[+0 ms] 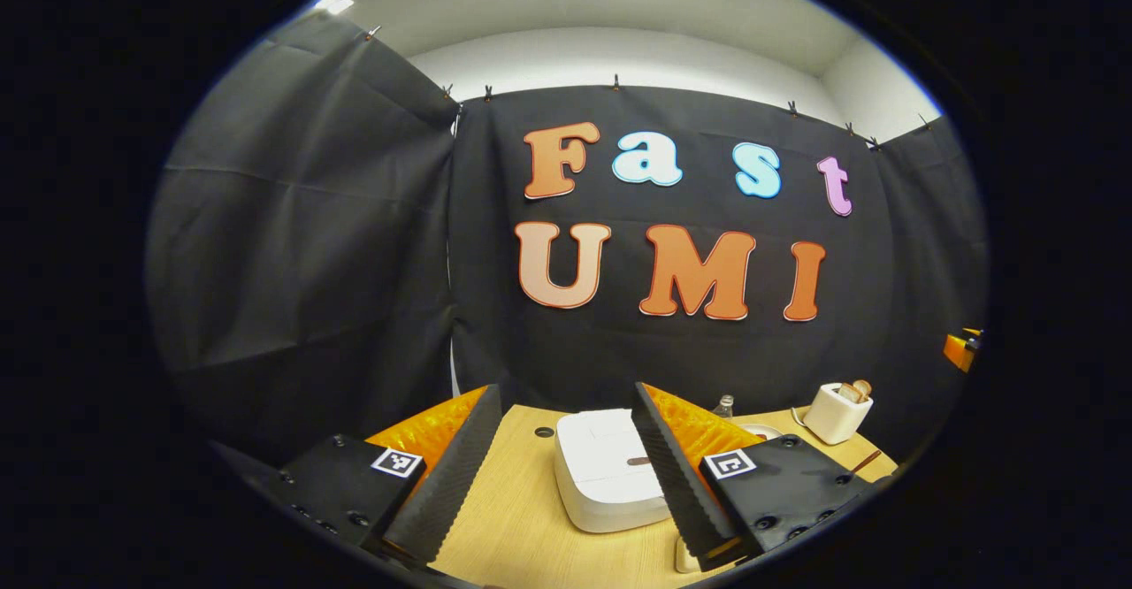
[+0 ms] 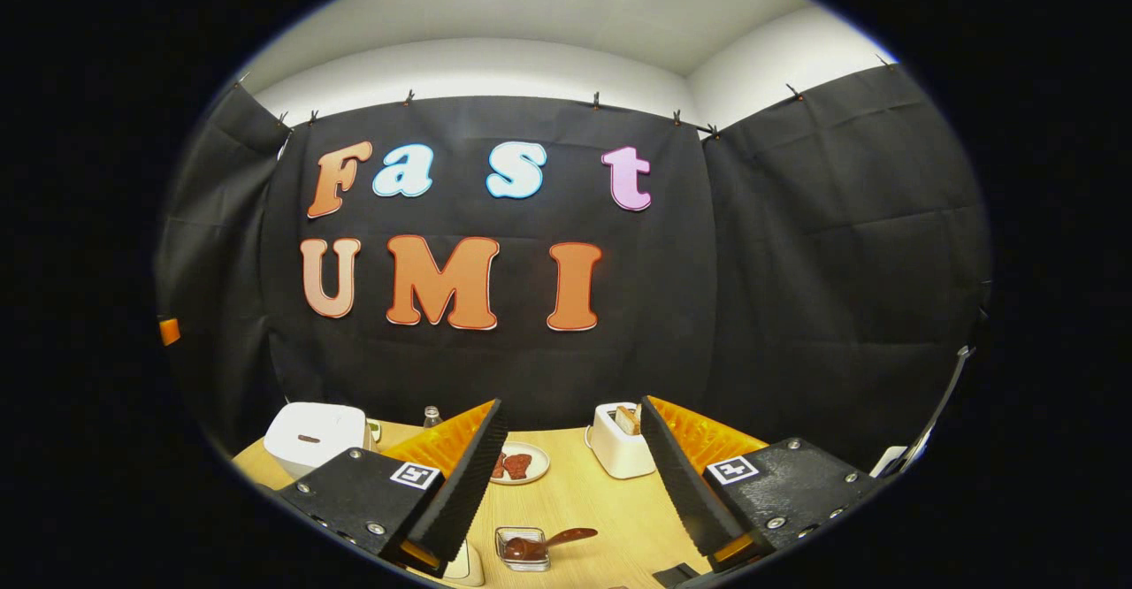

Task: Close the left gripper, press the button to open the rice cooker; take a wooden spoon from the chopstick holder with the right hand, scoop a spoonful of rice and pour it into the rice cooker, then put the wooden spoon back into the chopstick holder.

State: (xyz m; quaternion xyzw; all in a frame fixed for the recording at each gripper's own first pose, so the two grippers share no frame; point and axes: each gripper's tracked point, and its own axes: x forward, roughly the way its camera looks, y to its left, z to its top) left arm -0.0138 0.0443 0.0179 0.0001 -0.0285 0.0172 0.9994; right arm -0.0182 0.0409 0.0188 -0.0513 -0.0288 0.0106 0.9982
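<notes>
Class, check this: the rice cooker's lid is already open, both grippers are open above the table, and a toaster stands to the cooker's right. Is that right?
One thing is wrong: the rice cooker is closed, its lid flat, as the left gripper view shows. The left gripper and right gripper are open, and the toaster stands right of it.

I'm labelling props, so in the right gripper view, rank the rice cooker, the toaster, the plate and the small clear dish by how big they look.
1. Rice cooker, though its lower part is hidden behind the gripper.
2. Toaster, a little smaller.
3 and 4. Plate and small clear dish look about alike; the plate is partly hidden and the dish lies nearer the camera, so I won't rank them.
</notes>
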